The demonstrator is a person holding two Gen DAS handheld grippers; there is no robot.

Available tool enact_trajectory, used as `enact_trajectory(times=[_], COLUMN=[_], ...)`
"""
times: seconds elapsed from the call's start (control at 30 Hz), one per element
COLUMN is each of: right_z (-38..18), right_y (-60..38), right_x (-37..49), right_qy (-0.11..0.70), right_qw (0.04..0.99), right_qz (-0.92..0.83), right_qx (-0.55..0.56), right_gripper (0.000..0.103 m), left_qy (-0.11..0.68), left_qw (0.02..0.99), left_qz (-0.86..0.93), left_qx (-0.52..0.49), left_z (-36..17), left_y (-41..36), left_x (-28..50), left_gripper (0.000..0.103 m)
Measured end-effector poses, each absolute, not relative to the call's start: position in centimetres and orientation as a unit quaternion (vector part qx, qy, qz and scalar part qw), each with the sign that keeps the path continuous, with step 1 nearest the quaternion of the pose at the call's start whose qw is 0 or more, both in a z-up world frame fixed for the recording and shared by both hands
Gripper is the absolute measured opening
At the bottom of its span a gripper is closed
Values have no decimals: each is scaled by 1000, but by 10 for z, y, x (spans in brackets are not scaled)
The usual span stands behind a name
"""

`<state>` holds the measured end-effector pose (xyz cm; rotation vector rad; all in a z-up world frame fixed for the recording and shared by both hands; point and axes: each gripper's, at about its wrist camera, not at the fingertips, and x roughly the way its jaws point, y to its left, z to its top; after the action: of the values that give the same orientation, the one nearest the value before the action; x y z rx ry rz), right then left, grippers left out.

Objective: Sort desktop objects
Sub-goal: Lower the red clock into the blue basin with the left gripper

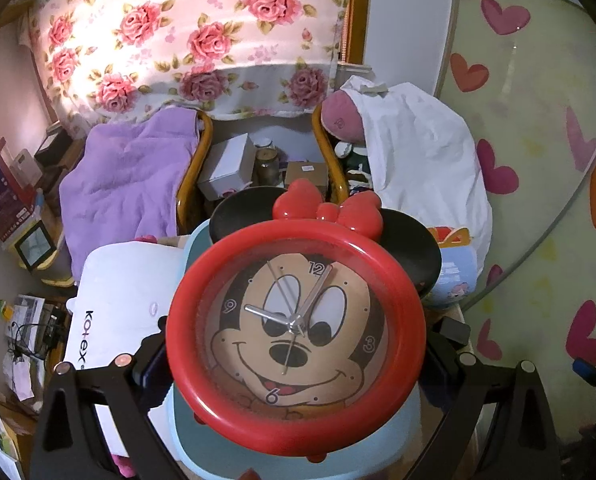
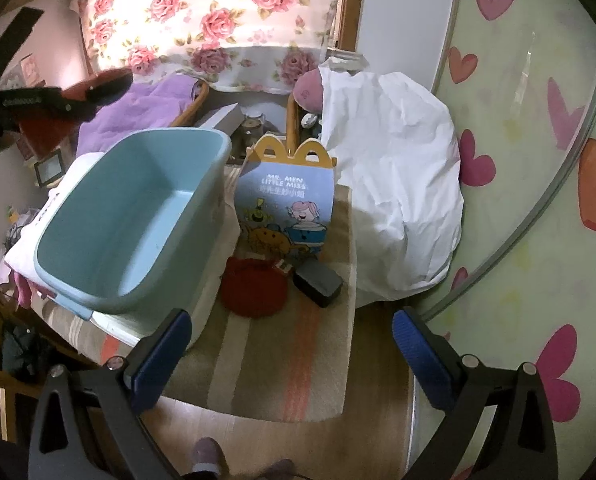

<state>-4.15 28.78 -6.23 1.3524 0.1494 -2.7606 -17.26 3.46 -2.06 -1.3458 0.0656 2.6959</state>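
Note:
My left gripper (image 1: 298, 364) is shut on a red round mouse-face clock (image 1: 298, 332) with black ears and a red bow, held above the light blue plastic bin (image 1: 193, 432). In the right wrist view the same bin (image 2: 137, 216) stands with nothing in it on a striped mat (image 2: 281, 364). Right of it stand a blue cartoon paper box (image 2: 285, 196), a red knitted pouch (image 2: 253, 286) and a small dark grey case (image 2: 318, 282). My right gripper (image 2: 289, 340) hangs open above the mat, nothing between its blue pads (image 2: 414, 344). The left gripper with the clock (image 2: 97, 88) shows at the upper left there.
A white plastic bag (image 2: 394, 200) bulges at the right, beside a heart-patterned glass panel (image 2: 538, 160). A white Kotex pack (image 1: 113, 304) lies left of the bin. Purple cloth (image 1: 125, 188), a floral curtain (image 1: 201, 32) and boxes sit behind. A slippered foot (image 2: 207, 456) shows below.

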Motion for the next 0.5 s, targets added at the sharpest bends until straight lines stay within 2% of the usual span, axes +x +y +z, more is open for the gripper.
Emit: enact_trajectory(times=[0.5], right_z=[-65], right_y=[273], right_x=[-55], right_qy=[49], right_qw=[33], right_qz=[-901], right_qx=[429], right_gripper=[103], left_qy=[10], left_qw=[55], left_qz=[876], left_qx=[-479], left_z=[-68], left_y=[24], left_x=[-194], left_gripper=[99])
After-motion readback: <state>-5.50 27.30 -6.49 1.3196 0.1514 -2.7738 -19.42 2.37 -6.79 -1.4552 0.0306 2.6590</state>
